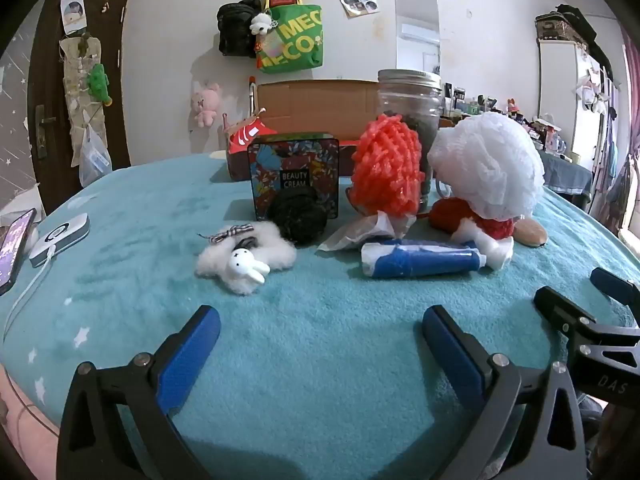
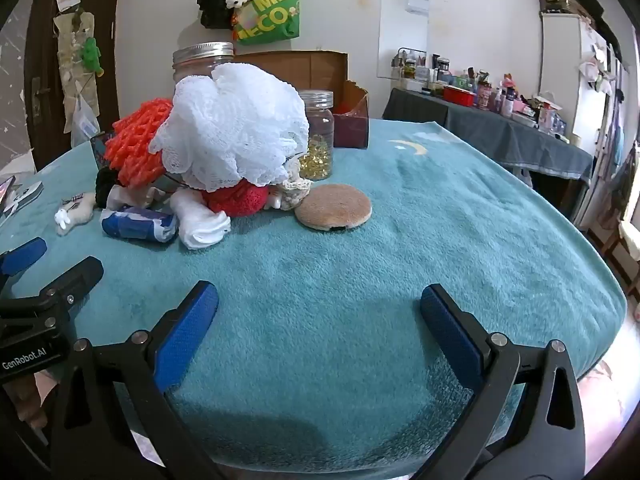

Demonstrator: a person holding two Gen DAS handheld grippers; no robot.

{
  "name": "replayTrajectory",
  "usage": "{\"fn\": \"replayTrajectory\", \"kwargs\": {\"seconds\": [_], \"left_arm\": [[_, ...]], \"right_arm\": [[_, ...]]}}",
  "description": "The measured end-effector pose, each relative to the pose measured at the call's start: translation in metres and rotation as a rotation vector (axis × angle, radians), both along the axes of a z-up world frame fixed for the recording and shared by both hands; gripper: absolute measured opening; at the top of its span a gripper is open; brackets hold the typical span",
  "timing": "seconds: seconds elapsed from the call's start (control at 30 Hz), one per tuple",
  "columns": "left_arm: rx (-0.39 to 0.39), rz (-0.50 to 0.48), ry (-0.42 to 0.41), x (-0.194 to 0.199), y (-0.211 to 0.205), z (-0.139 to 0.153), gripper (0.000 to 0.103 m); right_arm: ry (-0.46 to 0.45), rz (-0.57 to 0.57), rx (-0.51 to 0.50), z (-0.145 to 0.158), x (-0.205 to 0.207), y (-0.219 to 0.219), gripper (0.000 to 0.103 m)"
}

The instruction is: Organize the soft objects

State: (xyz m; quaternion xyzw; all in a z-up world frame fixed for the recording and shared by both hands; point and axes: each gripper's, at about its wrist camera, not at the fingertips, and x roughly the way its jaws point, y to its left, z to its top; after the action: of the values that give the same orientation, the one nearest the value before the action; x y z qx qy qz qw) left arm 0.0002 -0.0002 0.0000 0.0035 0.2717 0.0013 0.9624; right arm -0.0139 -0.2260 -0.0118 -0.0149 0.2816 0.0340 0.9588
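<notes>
Tongs, left (image 1: 320, 328) and right (image 2: 320, 308), gape released above teal blanket (image 2: 440, 216), short of white mesh puff (image 2: 232, 128).

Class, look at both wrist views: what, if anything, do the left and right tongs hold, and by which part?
Nothing is held. The left tongs and the right tongs both stand wide open over bare blue blanket.

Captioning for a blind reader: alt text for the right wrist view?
Open right gripper hovers empty over a teal blanket. Beyond it lie a round tan pad, a white mesh pouf and an orange one.
</notes>
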Motion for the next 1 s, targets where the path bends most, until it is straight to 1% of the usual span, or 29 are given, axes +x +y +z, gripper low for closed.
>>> {"fn": "replayTrajectory", "kwargs": {"seconds": [0.07,0.1,1.0], "left_arm": [[-0.003,-0.001,-0.001,0.0000,0.0003,0.0001,0.103],[-0.003,-0.001,-0.001,0.0000,0.0003,0.0002,0.103],[-0.004,0.000,0.000,0.0000,0.0001,0.0000,0.103]], "right_arm": [[0.002,0.001,0.000,0.0000,0.0003,-0.0001,0.103],[-0.011,0.001,-0.003,0.0000,-0.0002,0.0000,0.103],[0.002,0.000,0.000,-0.0002,0.0003,-0.0004,0.103]]}}
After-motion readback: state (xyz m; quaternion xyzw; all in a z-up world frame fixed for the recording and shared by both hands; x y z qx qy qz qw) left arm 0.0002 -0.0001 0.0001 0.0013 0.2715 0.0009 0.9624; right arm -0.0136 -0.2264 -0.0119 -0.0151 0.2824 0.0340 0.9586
